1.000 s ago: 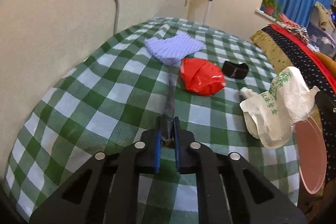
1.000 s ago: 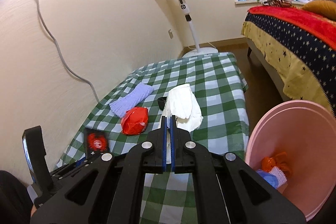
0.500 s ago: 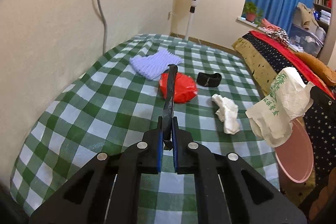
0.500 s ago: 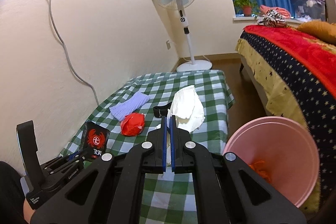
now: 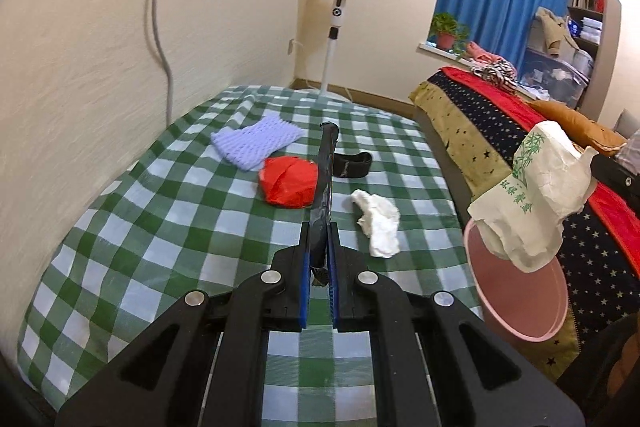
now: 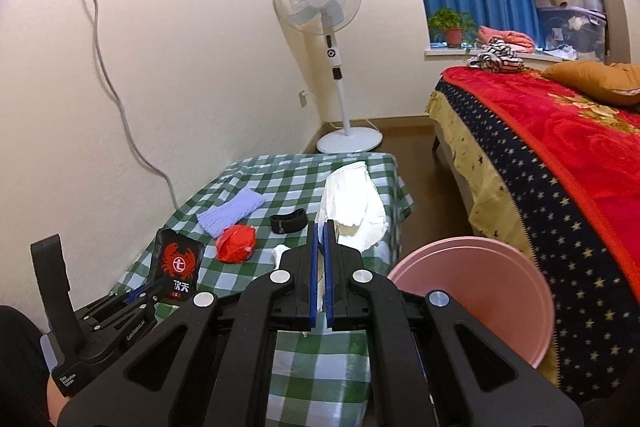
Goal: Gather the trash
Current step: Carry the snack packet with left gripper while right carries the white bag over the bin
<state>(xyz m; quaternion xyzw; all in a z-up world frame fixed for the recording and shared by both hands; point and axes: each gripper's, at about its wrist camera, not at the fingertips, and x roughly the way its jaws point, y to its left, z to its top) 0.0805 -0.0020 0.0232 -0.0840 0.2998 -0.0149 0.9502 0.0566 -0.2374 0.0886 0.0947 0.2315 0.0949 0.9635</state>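
Two claws, each pinching trash: black packet [image 5: 325, 187] (edge-on), white wrapper [image 6: 352, 205].

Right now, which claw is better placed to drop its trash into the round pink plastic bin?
The right claw: its white paper bag already hangs over the pink bin's rim.

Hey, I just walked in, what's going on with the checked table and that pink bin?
A person is clearing trash with a gripper in each hand. The left gripper is shut on a flat black packet. The right gripper is shut on a crumpled white paper bag, held near the pink bin beside the table. On the cloth lie a red plastic bag, a white tissue, a lilac foam net and a black band.
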